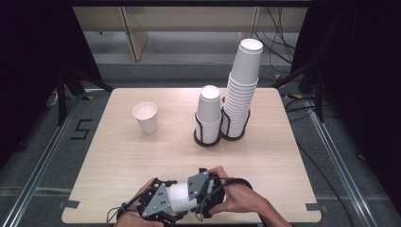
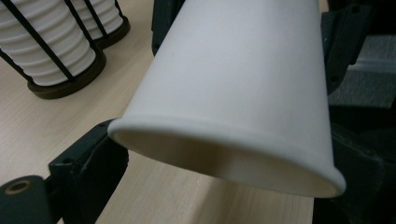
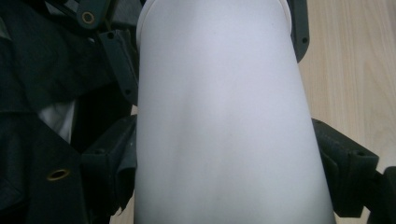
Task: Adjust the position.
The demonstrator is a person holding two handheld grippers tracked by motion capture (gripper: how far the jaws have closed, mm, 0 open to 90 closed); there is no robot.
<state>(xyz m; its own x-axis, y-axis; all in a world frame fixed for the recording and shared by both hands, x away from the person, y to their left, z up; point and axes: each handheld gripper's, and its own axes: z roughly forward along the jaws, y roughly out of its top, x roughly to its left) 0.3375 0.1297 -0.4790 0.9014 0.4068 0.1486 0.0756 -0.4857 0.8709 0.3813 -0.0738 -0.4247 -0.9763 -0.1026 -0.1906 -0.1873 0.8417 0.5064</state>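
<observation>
A single white paper cup (image 1: 145, 116) stands upright on the table (image 1: 118, 156), well beyond the fingers and to their left; two stacks of cups in black wire holders (image 1: 208, 137) stand farther off, touching

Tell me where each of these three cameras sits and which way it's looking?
High view: above the person's side, looking forward and down on the table; both hands and the left gripper and right gripper show at the bottom edge.
Left gripper view: rides the left gripper, looking along its black jaws at the held cup, rim nearest.
Right gripper view: rides the right gripper, looking along the cup's wall toward the left gripper.
Shared: the high and left gripper views both show the two racked cup stacks.
</observation>
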